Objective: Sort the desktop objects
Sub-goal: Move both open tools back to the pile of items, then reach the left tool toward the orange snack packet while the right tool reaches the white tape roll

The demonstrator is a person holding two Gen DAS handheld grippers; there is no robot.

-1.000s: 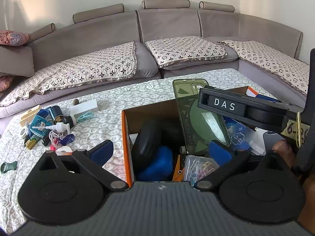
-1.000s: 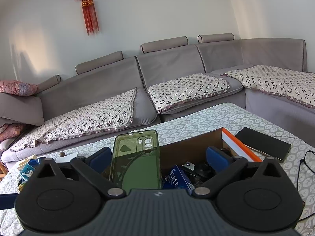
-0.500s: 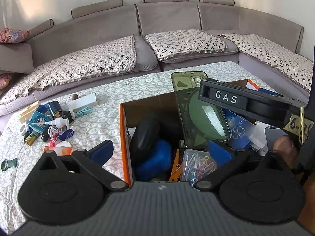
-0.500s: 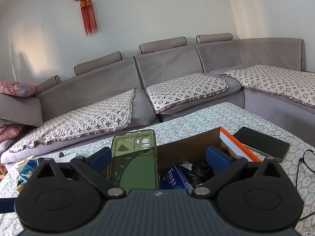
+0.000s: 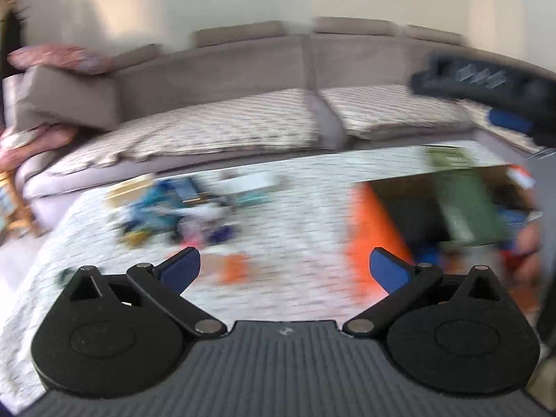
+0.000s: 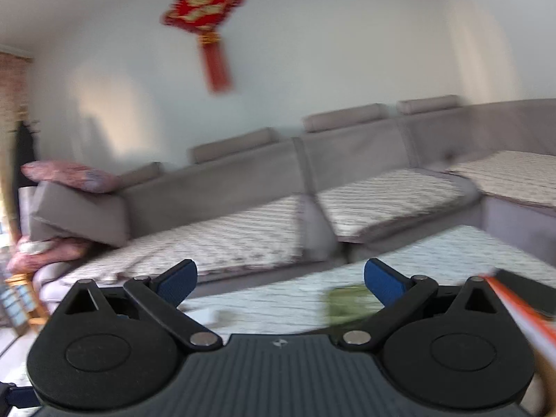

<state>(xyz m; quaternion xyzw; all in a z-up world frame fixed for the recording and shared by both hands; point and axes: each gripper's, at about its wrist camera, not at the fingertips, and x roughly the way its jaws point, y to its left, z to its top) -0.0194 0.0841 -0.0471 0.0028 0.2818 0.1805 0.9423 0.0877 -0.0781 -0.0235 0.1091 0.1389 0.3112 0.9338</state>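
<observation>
- Both views are smeared by motion blur; fine detail is unreadable.
- Left gripper (image 5: pixel 285 271): jaws spread wide, nothing between the blue pads (image 5: pixel 180 271). It hangs over the patterned tabletop (image 5: pixel 305 201).
- Right gripper (image 6: pixel 279 278): jaws likewise spread wide and empty, pointed towards the grey sofa (image 6: pixel 243 187).
- In the left wrist view the right gripper's body (image 5: pixel 486 83) shows at upper right, above the box and well apart from the left jaws.
- Surroundings: the sofa wraps round the far side of the tabletop, with patterned seat covers (image 5: pixel 215 128) and a pink cushion (image 5: pixel 59 59) at its left end. A red knot ornament (image 6: pixel 205 21) hangs on the wall above it.
- Loose desktop items (image 5: pixel 180 208) lie in a cluster on the far left part of the tabletop, beyond the left jaws; blue, white and yellow patches can be made out, but no single item can be identified. A small orange item (image 5: pixel 232 267) lies nearer, just ahead of the left jaws.
- Container: an open cardboard box with an orange edge (image 5: pixel 368 229) stands on the right side of the tabletop. A green translucent phone case (image 5: pixel 465 201) stands tilted inside it; other contents are dark and blue blurs.
- In the right wrist view the phone case (image 6: pixel 351 302) shows as a green smear just left of the right pad (image 6: pixel 382 279), and the box's orange edge (image 6: pixel 517 305) crosses the lower right corner.
- A dark flat object (image 6: pixel 528 288) lies on the tabletop beyond that edge.
</observation>
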